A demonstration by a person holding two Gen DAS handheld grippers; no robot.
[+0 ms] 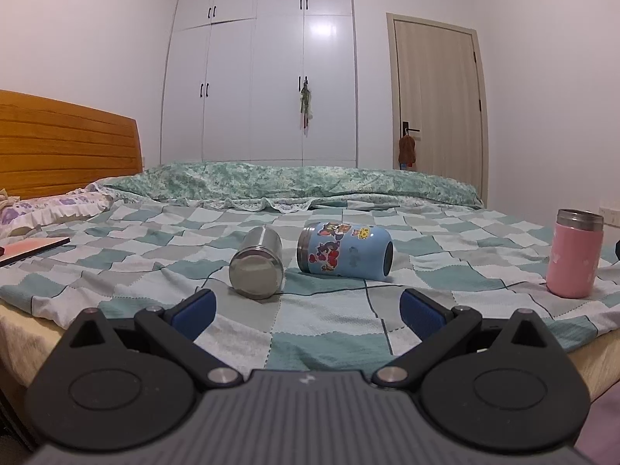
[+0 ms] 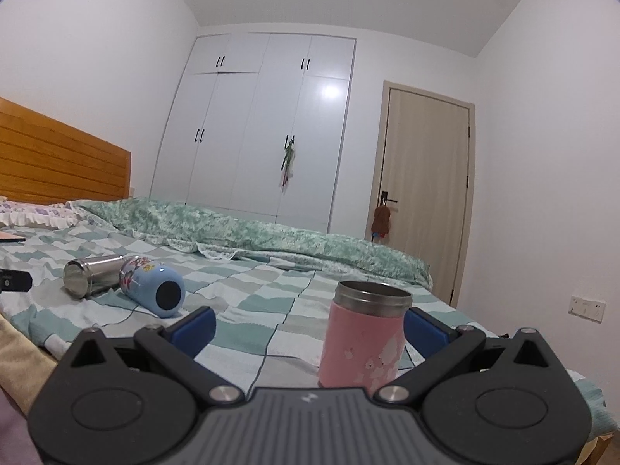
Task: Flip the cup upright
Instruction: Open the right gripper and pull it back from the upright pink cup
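A steel cup (image 1: 256, 263) lies on its side on the checked bedspread (image 1: 317, 321), base toward me. A blue sticker-covered cup (image 1: 345, 252) lies on its side just right of it. A pink cup (image 1: 575, 257) stands upright at the right. My left gripper (image 1: 308, 310) is open and empty, short of the lying cups. In the right wrist view the pink cup (image 2: 366, 343) stands upright between my open right gripper's (image 2: 310, 327) jaws, near the right pad (image 2: 424, 333); contact is unclear. The steel cup (image 2: 91, 275) and blue cup (image 2: 153, 285) lie at the left.
A folded green quilt (image 1: 294, 182) lies across the far side of the bed. A wooden headboard (image 1: 66, 143) and pillow (image 1: 46, 207) are at the left, with a flat pink book (image 1: 33, 250). A wardrobe (image 1: 263, 77) and door (image 1: 440, 104) stand behind.
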